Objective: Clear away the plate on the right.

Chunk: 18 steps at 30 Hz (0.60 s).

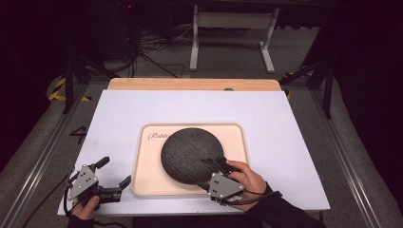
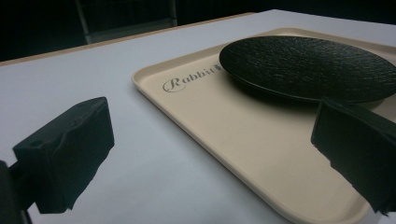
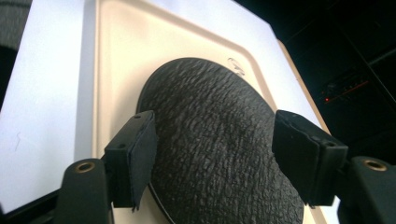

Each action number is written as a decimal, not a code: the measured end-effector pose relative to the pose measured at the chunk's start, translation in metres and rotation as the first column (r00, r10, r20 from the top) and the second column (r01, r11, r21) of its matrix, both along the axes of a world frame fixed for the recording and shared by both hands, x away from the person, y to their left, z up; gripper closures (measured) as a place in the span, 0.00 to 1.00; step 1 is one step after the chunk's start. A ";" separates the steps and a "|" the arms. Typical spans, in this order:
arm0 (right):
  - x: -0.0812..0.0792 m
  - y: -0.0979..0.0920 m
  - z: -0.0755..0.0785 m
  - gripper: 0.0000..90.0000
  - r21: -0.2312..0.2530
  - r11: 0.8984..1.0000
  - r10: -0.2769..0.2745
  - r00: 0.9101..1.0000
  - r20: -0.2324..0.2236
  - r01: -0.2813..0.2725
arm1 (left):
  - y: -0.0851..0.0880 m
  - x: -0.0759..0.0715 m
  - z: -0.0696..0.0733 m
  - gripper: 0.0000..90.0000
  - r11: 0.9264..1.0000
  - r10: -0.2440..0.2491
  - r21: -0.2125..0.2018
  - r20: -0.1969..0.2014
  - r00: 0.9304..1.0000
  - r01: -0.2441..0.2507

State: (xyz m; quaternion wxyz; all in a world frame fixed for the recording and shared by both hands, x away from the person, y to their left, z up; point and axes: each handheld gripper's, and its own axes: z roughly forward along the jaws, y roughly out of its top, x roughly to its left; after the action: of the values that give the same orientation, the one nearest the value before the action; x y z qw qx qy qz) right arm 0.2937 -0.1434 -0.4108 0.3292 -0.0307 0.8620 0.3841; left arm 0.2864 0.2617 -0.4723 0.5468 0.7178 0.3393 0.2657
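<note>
Both pads of the right claw [image 3: 212, 158] stand wide over the black plate [image 3: 219, 140], not touching it

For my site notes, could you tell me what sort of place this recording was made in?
Probably a lab or recording studio rather than a home: a white-topped table with dark surroundings, loose cables on the floor, and a metal stand behind it.
</note>
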 end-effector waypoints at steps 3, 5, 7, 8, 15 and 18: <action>0.003 -0.007 0.002 0.34 0.052 0.999 -0.015 1.000 -0.027 0.017 | 0.000 0.000 0.000 0.00 1.000 -0.002 0.001 -0.001 1.000 0.002; 0.005 -0.013 0.005 0.33 0.095 0.995 -0.025 0.998 -0.052 0.030 | 0.000 0.000 0.000 0.00 1.000 -0.001 0.000 0.001 1.000 0.001; 0.006 -0.019 0.008 0.33 0.135 0.990 -0.033 0.997 -0.076 0.043 | 0.000 0.000 0.000 0.00 1.000 -0.002 0.000 0.002 1.000 0.002; 0.007 -0.022 0.009 0.33 0.153 0.987 -0.036 0.996 -0.085 0.048 | 0.000 0.000 0.000 0.00 1.000 0.000 -0.002 0.001 1.000 0.000; 0.011 -0.046 0.015 0.32 0.246 0.964 -0.070 0.989 -0.128 0.100 | 0.000 0.000 0.000 0.00 1.000 -0.001 0.003 0.001 1.000 0.001; 0.012 -0.054 0.017 0.32 0.270 0.956 -0.081 0.987 -0.139 0.117 | 0.000 0.000 0.000 0.00 1.000 -0.001 0.005 0.001 1.000 0.001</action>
State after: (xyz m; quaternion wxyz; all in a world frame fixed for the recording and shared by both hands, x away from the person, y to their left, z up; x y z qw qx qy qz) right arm 0.3057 -0.1970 -0.3940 0.2938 0.0834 0.8193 0.4852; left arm 0.2862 0.2614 -0.4722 0.5453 0.7193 0.3378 0.2666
